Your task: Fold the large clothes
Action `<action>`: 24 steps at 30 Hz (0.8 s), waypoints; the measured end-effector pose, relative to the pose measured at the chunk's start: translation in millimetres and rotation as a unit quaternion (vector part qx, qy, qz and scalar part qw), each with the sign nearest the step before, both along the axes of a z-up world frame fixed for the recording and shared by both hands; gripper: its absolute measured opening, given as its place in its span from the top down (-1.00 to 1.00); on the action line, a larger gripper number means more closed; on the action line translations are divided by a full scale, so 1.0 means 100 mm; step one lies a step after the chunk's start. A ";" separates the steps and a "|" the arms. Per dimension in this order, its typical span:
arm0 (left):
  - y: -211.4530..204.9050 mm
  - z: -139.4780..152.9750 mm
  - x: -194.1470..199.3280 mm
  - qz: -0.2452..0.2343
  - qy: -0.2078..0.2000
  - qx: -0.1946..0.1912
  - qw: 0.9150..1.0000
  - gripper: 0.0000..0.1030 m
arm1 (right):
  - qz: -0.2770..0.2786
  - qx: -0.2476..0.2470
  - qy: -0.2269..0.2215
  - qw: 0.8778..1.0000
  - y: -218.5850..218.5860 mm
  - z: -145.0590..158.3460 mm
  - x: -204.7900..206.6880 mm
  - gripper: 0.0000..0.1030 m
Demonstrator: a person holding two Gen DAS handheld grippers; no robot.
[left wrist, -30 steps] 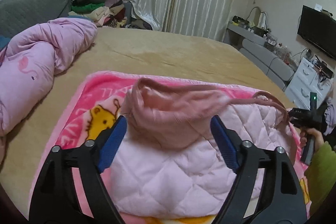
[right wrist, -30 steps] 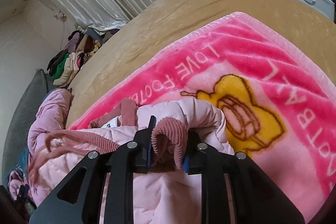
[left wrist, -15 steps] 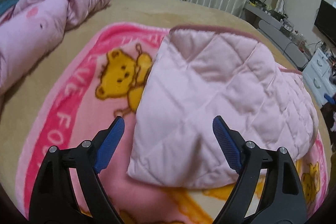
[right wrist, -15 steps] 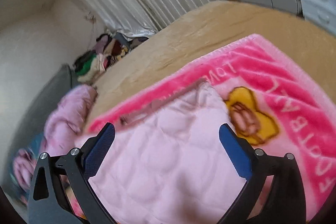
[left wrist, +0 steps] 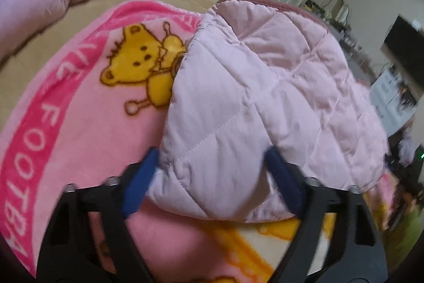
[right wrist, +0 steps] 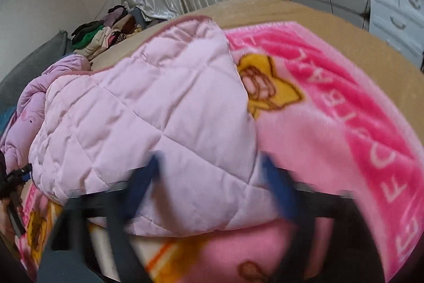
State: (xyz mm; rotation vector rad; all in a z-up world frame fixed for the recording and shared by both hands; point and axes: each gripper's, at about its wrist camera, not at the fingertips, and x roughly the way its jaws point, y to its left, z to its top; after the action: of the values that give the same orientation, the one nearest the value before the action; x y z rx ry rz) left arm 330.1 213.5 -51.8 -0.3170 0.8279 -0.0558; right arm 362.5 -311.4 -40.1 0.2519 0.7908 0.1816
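Left hand-held gripper (left wrist: 212, 182) straddling jacket (left wrist: 259, 97), "FOTBA" blanket (left wrist: 79, 123)

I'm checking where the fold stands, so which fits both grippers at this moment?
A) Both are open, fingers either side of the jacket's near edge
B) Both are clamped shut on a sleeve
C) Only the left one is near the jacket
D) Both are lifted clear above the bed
A: the left gripper and right gripper each show blue fingers spread apart, straddling the near edge of the quilted pink jacket lying on the bear blanket.

pale pink quilted jacket (left wrist: 259, 102) — folded, lying flat
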 end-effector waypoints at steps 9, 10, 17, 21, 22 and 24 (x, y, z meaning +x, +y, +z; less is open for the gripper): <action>-0.29 0.39 0.25 0.009 -0.024 0.106 0.994 0.73 | -0.047 0.035 -0.030 0.998 -0.04 0.39 0.28 0.78; -0.30 0.44 0.32 0.013 -0.026 0.111 0.993 0.74 | -0.056 0.036 -0.031 0.997 -0.03 0.41 0.35 0.78; -0.35 0.35 0.64 0.037 0.015 0.133 0.990 0.74 | -0.100 0.002 0.005 0.995 0.13 0.26 0.80 0.78; -0.37 0.23 0.70 0.028 0.031 0.146 0.988 0.73 | -0.112 -0.015 0.034 0.993 0.17 -0.02 0.89 0.76; -0.37 0.20 0.70 0.027 0.034 0.147 0.988 0.72 | -0.112 -0.021 0.032 0.993 0.20 -0.06 0.87 0.75; -0.38 0.16 0.71 0.027 0.037 0.147 0.988 0.70 | -0.111 -0.042 0.027 0.993 0.24 -0.12 0.84 0.73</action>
State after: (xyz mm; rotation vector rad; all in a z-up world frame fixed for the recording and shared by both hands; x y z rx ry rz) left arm 401.1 175.0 -35.6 -0.0629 0.8880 0.1288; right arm 446.6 -287.4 -51.7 0.2645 0.8165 -0.0678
